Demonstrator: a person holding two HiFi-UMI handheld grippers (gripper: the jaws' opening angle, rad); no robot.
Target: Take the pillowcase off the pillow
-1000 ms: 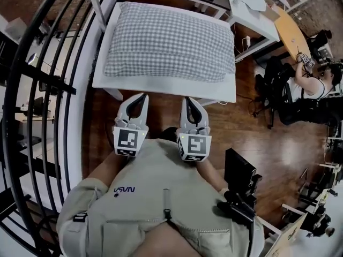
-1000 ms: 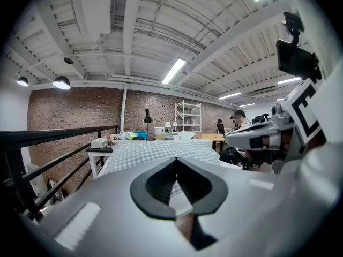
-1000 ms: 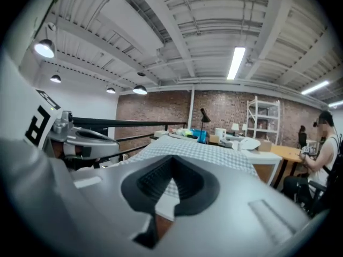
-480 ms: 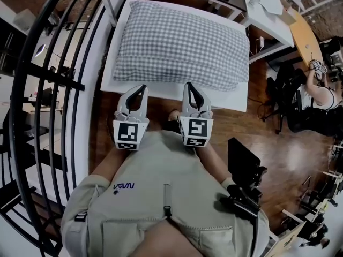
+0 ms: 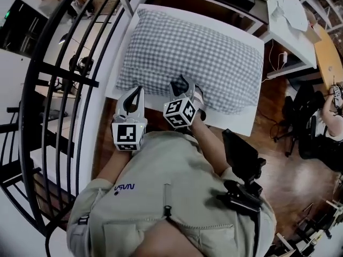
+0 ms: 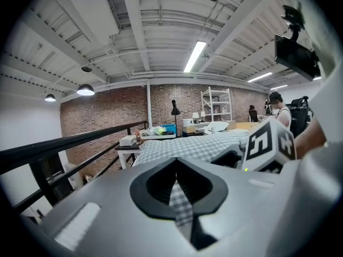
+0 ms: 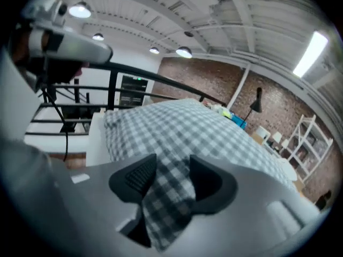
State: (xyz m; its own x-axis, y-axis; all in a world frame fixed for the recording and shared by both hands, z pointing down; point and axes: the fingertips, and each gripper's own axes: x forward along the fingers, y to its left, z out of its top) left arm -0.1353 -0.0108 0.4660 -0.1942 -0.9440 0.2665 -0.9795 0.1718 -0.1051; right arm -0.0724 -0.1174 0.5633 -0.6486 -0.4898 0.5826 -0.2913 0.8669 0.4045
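Pillow [image 5: 198, 58] lies flat on the white table [image 5: 252, 123], covering most of the top, with its gingham pillowcase [image 7: 177, 127] on. We see the right gripper [image 5: 186, 84] at the pillow's near long edge, left of the middle. Its jaws have just been opening and stand wide apart, with a fold of the gingham fabric between them, not pinched. Left gripper [image 5: 140, 89] is at the table's near-left corner, just beside the pillow's corner - jaws fully closed, tips together, nothing held; we can't tell if it touches the fabric. Both point away from the person toward the pillow.
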